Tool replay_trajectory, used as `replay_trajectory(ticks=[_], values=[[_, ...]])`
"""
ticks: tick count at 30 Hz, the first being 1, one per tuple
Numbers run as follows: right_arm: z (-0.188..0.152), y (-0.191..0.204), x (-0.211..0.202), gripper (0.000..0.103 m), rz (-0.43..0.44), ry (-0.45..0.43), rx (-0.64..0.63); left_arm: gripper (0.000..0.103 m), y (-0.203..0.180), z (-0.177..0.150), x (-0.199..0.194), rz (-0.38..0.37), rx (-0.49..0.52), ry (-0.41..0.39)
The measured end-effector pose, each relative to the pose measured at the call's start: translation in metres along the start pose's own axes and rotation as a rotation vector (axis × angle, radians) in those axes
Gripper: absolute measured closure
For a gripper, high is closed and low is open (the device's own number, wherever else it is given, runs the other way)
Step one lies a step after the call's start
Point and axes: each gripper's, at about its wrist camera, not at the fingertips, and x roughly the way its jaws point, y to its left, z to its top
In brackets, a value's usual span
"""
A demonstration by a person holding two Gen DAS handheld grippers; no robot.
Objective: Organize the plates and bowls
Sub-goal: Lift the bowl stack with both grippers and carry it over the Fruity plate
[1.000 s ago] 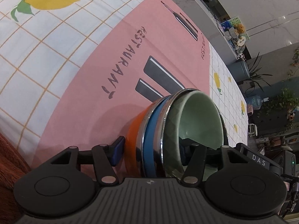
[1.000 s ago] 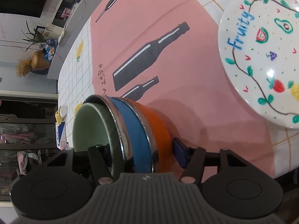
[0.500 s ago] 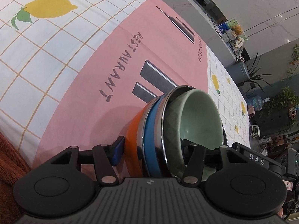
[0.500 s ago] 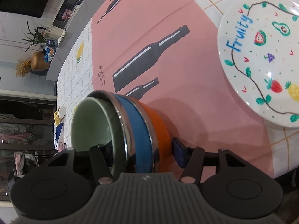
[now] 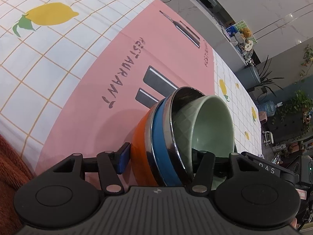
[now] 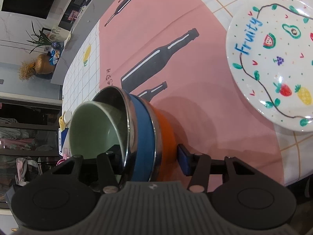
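Note:
Three nested bowls form a stack: an orange bowl [image 5: 139, 141] [image 6: 166, 129] outside, a blue steel-rimmed bowl [image 5: 162, 137] [image 6: 142, 129] in it, and a pale green bowl [image 5: 211, 121] [image 6: 93, 125] innermost. The stack sits tilted over the pink placemat [image 5: 117, 58]. My left gripper [image 5: 163, 156] is shut on the stack's wall, its blue pad against the orange side and its other finger inside the green bowl. From the opposite side my right gripper [image 6: 146, 156] straddles the wall. Its jaws are closing, with a thin gap left at the outer pad [image 6: 183, 161].
A white plate [image 6: 273, 62] painted with fruit and the word "Fruity" lies to the right, half on the placemat [image 6: 176, 9]. The table edge [image 6: 293, 168] runs close beside my right gripper. Rust-coloured fabric [image 5: 9, 166] shows at lower left. Lemon-print tablecloth [image 5: 49, 49] surrounds the mat.
In the left wrist view the tablecloth has slid down the picture while the stack kept its place between the jaws. The right gripper's outer pad has drawn closer to the orange bowl.

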Motion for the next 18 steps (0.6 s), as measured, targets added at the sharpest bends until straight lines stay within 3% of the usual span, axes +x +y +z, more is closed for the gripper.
replay_trajectory(ticks=[8,18], values=[[0.001,0.002,-0.022,0.053,0.036,-0.048,-0.018,0.040,-0.021,-0.003,-0.009,-0.018,0.039,-0.038],[0.010,-0.006,-0.069,0.053,0.054,-0.112,-0.038,0.041,-0.065,-0.009,-0.008,-0.065,0.099,-0.032]])
